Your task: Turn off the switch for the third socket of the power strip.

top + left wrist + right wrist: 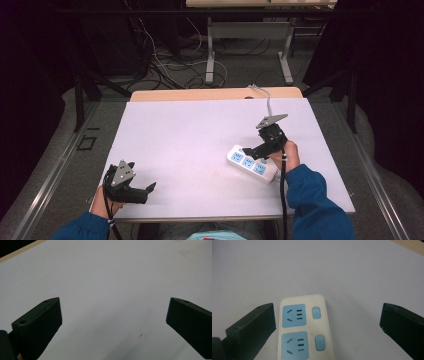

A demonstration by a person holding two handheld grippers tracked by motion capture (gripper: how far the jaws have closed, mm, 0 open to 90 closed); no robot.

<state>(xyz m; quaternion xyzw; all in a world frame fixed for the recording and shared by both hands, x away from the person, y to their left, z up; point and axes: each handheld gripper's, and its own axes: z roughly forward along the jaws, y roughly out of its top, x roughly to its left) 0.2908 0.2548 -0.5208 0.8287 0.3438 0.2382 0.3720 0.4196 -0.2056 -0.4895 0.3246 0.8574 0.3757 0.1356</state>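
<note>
Your right claw (328,322) spread wide over the white power strip (304,327), gripping nothing, your left claw (113,320) wide open, empty, above the bare bench (190,130)

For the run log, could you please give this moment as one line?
right tool: open, over power strip | left tool: open, over bare table

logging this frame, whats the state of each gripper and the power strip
left gripper: open, nothing between its jaws, over bare white table
right gripper: open, jaws either side of the power strip's end
power strip: flat on the table, sockets up, nothing plugged into the sockets that show
</note>
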